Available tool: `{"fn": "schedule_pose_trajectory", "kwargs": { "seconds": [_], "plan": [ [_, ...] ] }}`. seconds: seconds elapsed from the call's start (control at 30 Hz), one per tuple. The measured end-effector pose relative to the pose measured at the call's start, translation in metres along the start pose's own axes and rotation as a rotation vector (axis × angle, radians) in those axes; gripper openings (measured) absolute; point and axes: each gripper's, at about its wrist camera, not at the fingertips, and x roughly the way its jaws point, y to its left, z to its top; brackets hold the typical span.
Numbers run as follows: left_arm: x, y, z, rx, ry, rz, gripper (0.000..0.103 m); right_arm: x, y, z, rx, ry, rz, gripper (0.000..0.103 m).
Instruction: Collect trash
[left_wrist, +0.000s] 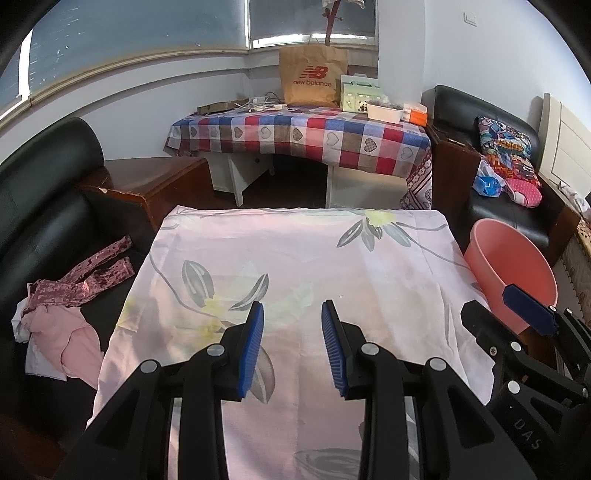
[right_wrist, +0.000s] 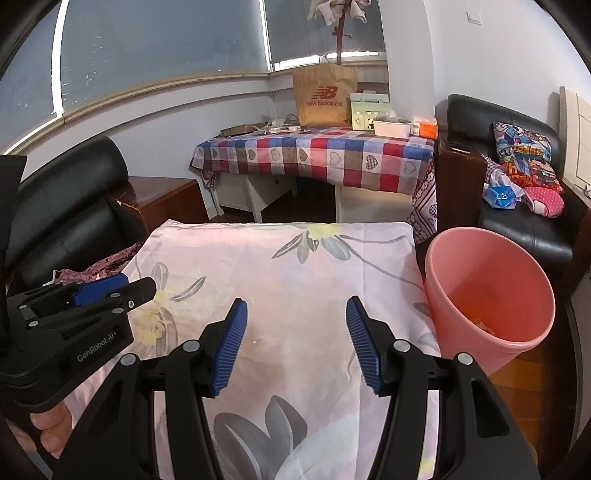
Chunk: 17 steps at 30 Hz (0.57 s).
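A table under a pink flowered cloth (left_wrist: 295, 251) (right_wrist: 280, 258) fills the foreground of both views. My left gripper (left_wrist: 292, 308) hovers over it, open, with only cloth showing between the blue pads. My right gripper (right_wrist: 296, 302) is open wider, also holding nothing. Below it a small pale crumb (right_wrist: 256, 341) lies on the cloth. A pink bin (right_wrist: 487, 288) (left_wrist: 511, 273) stands at the table's right edge, with a few scraps (right_wrist: 480, 326) at its bottom. Each view also catches the other tool: the right gripper (left_wrist: 493, 301) and the left gripper (right_wrist: 138, 282).
A black sofa (left_wrist: 44, 206) on the left carries pink and maroon clothes (left_wrist: 70, 306). Beyond stands a checked-cloth table (left_wrist: 295, 133) with a paper bag (left_wrist: 314, 75) and boxes. A black armchair (right_wrist: 524, 229) at right holds cushions and a blue bag (right_wrist: 500, 197). A hand (right_wrist: 48, 432) grips the left tool.
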Motion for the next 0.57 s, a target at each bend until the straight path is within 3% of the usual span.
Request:
{"fn": "schedule_pose_trajectory", "kwargs": {
  "seconds": [0.57],
  "plan": [
    [0.0032,-0.0005,-0.0045,0.002,0.035,0.003,0.032,0.005,0.001,-0.0061,-0.011,0.039,-0.001,0.056]
  ]
}}
